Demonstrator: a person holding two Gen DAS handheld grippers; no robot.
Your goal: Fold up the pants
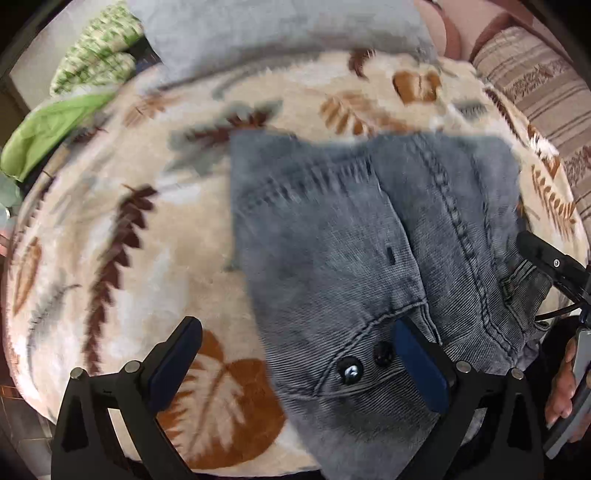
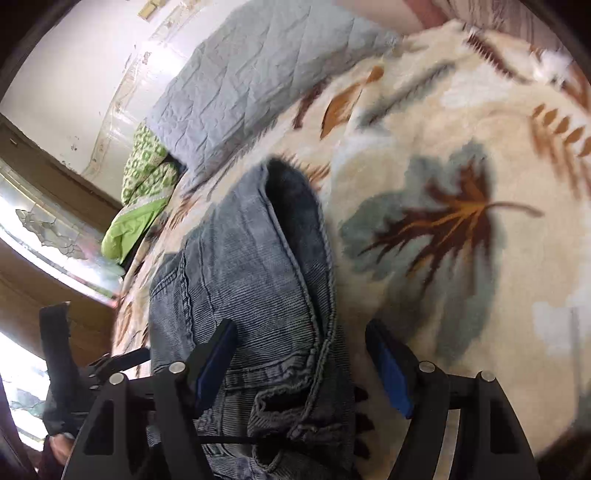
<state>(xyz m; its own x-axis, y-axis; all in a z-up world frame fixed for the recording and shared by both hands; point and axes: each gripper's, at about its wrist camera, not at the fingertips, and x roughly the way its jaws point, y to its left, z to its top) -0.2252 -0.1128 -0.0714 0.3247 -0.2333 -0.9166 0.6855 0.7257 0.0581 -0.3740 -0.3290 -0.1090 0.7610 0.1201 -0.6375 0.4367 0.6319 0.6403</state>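
Note:
Grey-blue corduroy pants (image 1: pixel 332 229) lie folded on a cream blanket with a leaf print (image 1: pixel 110 229). My left gripper (image 1: pixel 299 365) stands wide open over the near waistband corner. The metal button (image 1: pixel 349 369) sits between its fingers; the left pad hovers over bare blanket. In the right wrist view my right gripper (image 2: pixel 301 369) is open astride the pants (image 2: pixel 251 266) at the waistband edge and a belt loop (image 2: pixel 280 402). Its right pad is clear of the cloth, over the blanket (image 2: pixel 443 110). One finger of the right gripper (image 1: pixel 546 262) shows at the pants' right side.
A grey quilted pillow (image 1: pixel 280 33) (image 2: pixel 258 74) lies at the far end of the bed. Green patterned cloth (image 1: pixel 96 48) (image 2: pixel 147 173) is bunched at the far left. A striped cushion (image 1: pixel 535 85) borders the right. A person's hand (image 1: pixel 565 387) holds the right gripper's handle.

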